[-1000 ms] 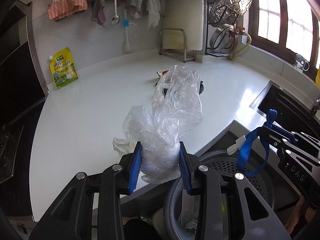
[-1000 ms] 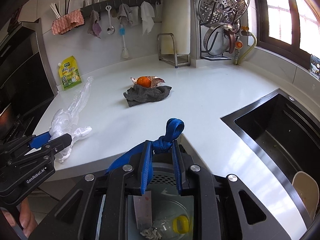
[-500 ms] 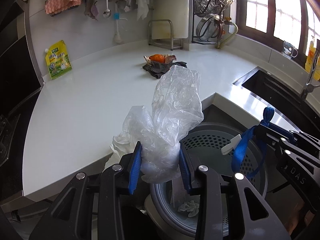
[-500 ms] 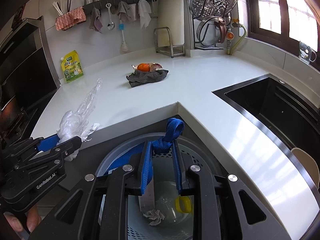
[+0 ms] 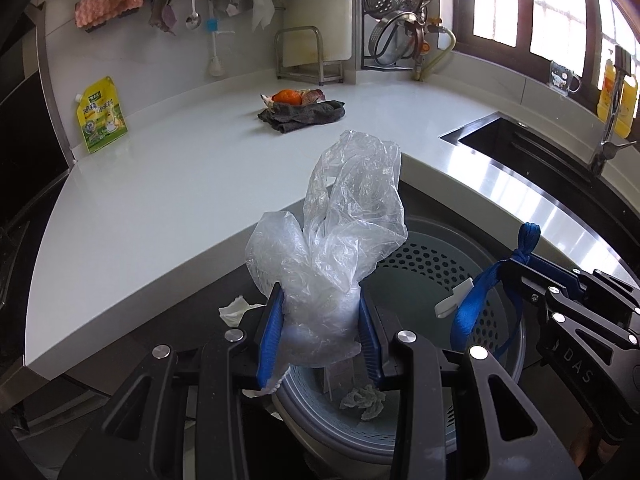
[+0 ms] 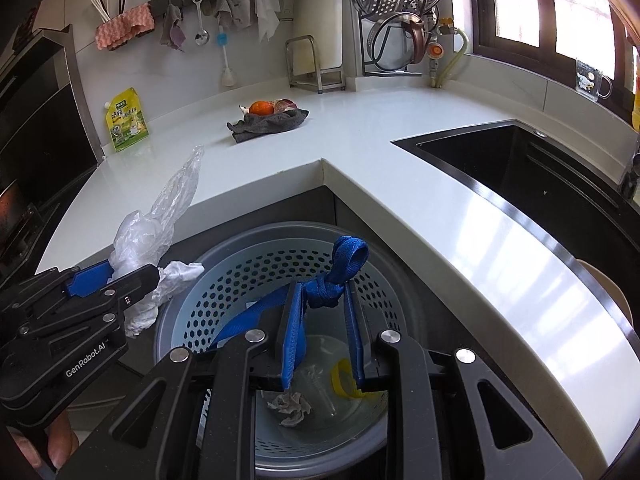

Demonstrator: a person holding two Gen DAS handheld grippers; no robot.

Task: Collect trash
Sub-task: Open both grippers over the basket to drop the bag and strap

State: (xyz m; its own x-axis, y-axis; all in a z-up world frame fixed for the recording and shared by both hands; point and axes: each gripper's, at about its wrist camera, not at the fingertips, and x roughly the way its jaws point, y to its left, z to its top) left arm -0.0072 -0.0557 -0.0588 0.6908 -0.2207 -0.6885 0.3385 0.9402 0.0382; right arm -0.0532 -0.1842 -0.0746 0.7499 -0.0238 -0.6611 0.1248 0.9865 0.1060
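Observation:
My left gripper point(image 5: 320, 332) is shut on a crumpled clear plastic bag point(image 5: 340, 240) and holds it over the left rim of the grey perforated trash basket point(image 5: 432, 256). The bag also shows in the right wrist view point(image 6: 160, 220). My right gripper point(image 6: 324, 320) is shut on the knotted blue strap point(image 6: 340, 272) of the basket point(image 6: 224, 292) and holds it above the basket's mouth. Crumpled paper point(image 6: 292, 404) and a clear bottle with a yellow ring point(image 6: 340, 376) lie in the basket's bottom. The right gripper also shows in the left wrist view point(image 5: 520, 272).
The white L-shaped counter point(image 5: 180, 184) carries a grey cloth point(image 5: 304, 114) with orange peel point(image 5: 288, 96), and a yellow pouch point(image 5: 100, 116) by the wall. A black sink point(image 6: 520, 168) is at the right. Racks and hanging utensils line the back wall.
Both grippers have pulled back from the counter and lower. The basket has come out from under the counter's edge and its mouth shows fully. The bag has moved off the counter to the basket's rim.

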